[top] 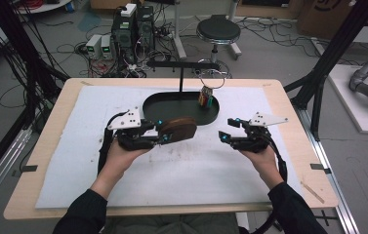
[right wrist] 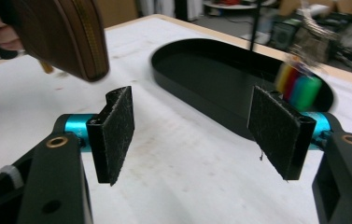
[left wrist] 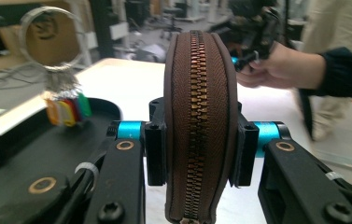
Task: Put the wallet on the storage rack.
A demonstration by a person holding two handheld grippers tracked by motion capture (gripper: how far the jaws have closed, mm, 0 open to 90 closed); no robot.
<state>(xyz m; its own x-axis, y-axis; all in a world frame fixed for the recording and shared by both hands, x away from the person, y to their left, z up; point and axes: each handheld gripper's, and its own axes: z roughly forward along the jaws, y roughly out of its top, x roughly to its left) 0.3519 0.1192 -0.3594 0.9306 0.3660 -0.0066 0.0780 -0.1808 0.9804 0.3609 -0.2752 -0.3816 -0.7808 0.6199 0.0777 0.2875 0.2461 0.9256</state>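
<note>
table (top: 50, 146) bears white mat (top: 181, 170) | black tray (top: 172, 105) behind grippers, key ring (top: 206, 95) hanging over its right end | brown round zip pouch (left wrist: 199, 126) on edge above mat, zipper rim facing camera, clamped flat-sided between left gripper (top: 164, 135) jaws | right gripper (right wrist: 201, 128) well apart, jaws spread, empty

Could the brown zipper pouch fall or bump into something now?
Maybe. The left gripper pinches the brown pouch by its two flat sides, up off the table, so it might slip out if the squeeze loosens. The right gripper is open and holds nothing, so nothing would catch it. The pouch also hangs close to the black tray and the key ring on its stand; a swing could knock them.
</note>
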